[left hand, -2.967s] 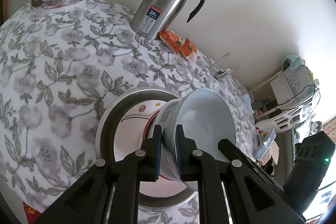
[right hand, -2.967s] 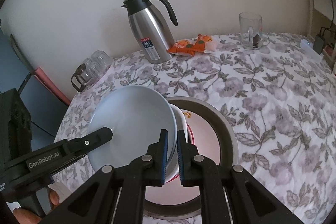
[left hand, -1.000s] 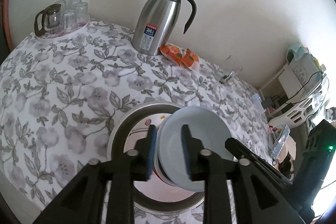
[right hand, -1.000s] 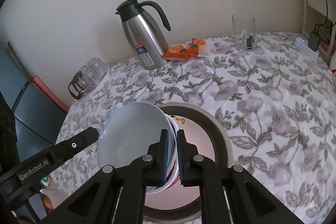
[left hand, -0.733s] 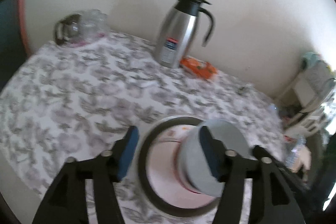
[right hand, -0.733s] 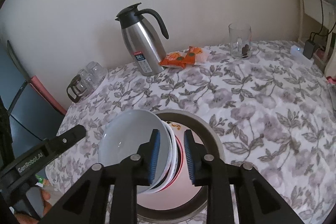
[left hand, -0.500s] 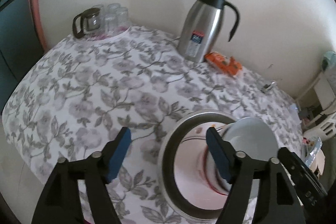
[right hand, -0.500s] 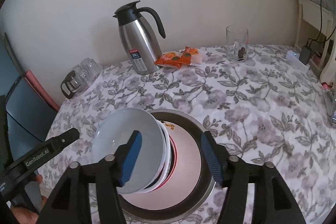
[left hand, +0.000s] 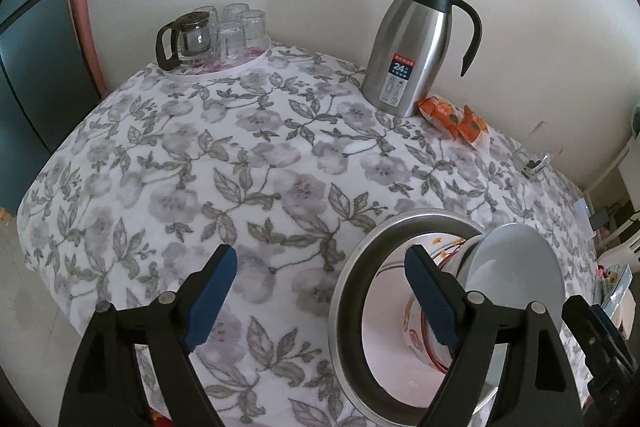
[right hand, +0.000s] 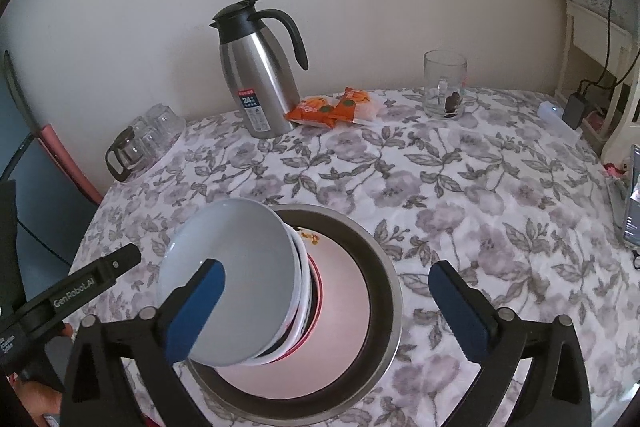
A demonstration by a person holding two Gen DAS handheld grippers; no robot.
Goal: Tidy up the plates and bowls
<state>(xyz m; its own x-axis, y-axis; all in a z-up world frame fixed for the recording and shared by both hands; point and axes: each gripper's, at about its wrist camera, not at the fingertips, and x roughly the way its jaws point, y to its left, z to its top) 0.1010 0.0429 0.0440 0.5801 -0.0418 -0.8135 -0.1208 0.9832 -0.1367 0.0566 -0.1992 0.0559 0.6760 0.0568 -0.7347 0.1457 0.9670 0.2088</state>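
A wide steel basin [right hand: 384, 267] sits on the flowered table and holds a pink plate [right hand: 344, 291]. A stack of nested bowls lies tilted on its side in the basin, with a pale blue bowl [right hand: 236, 275] at the open end and red-trimmed white bowls behind it. The stack also shows in the left wrist view [left hand: 516, 275], inside the basin [left hand: 356, 291]. My right gripper [right hand: 332, 307] is open and empty, raised above the basin. My left gripper [left hand: 320, 291] is open and empty, above the basin's left rim.
A steel thermos jug [left hand: 412, 43] stands at the back by the wall, with orange snack packets [left hand: 452, 121] beside it. A tray of glasses with a small glass pot [left hand: 212, 39] sits at the far left. A glass mug [right hand: 445, 85] stands at the far right.
Both grippers were shut on the bowl stack. They have opened wide, let it go and drawn back upward. The stack stays tilted in the basin.
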